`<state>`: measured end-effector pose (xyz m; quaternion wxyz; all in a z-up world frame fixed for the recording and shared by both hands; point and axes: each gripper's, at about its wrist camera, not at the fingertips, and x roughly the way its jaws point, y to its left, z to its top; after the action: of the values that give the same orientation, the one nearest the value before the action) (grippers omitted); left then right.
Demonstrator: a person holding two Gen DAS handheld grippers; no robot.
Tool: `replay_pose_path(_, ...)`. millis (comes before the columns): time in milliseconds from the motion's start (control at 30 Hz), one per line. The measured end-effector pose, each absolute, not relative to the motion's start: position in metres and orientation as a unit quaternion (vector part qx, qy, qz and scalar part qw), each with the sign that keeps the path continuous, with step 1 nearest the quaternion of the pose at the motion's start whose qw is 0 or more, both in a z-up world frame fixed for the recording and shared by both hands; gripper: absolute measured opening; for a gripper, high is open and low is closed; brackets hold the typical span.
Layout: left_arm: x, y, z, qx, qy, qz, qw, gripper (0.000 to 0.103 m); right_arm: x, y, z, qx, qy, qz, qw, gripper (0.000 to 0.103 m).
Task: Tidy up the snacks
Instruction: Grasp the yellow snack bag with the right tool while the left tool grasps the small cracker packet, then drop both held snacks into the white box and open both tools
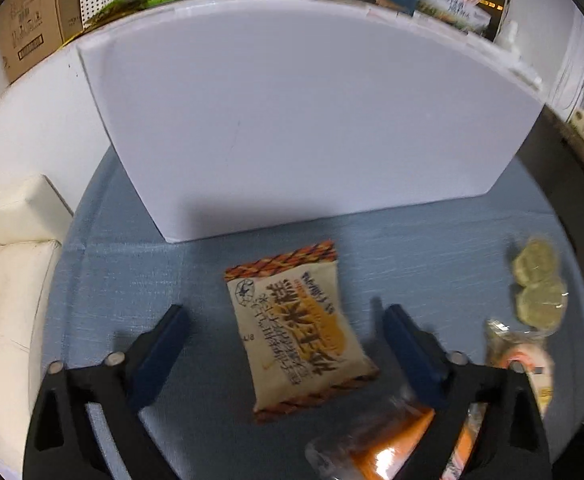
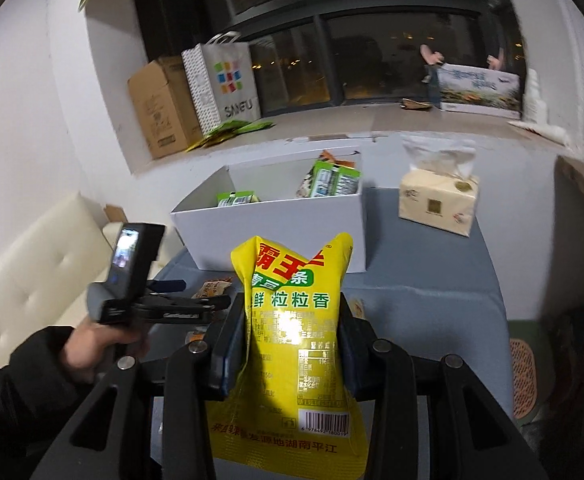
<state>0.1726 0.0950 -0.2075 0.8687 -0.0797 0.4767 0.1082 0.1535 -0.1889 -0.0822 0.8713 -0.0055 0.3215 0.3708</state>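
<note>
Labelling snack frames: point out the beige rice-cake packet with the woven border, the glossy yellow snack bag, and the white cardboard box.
Beige rice-cake packet [image 1: 298, 328]: left wrist view, centre of its printed face.
Glossy yellow snack bag [image 2: 290, 320]: right wrist view, printed middle.
White cardboard box [image 2: 276, 232]: right wrist view, front wall.

A lived-in home room at night. A cream tufted leather sofa [image 2: 32, 264] sits beside the blue cloth-covered table [image 2: 432, 280]. A brown cardboard carton [image 2: 160, 108] and white paper shopping bag [image 2: 224, 84] stand on the sill of the dark window [image 2: 372, 60].
</note>
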Motion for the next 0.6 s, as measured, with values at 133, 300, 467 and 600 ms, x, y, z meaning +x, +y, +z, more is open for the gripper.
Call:
replay_pose_path(133, 0.17, 0.091, -0.201, -0.064, 0.466, 0.105, 0.876, 0.048, 0.151, -0.198, -0.086, 0.012, 0.323, 0.372, 0.87, 0.043)
replay_pose_path(300, 0.146, 0.093, -0.181, -0.073, 0.421, 0.091, 0.9, 0.041, 0.149, -0.198, -0.087, 0.014, 0.321, 0.374, 0.87, 0.043)
replay_pose_path(467, 0.105, 0.098, -0.144, -0.1, 0.362, 0.077, 0.923, 0.041, 0.151, -0.192, -0.088, 0.011, 0.321, 0.376, 0.869, 0.043)
replay_pose_path(600, 0.089, 0.107, -0.11, -0.109, 0.314, 0.069, 0.94, 0.041, 0.155, -0.184, -0.086, 0.007, 0.32, 0.381, 0.867, 0.043)
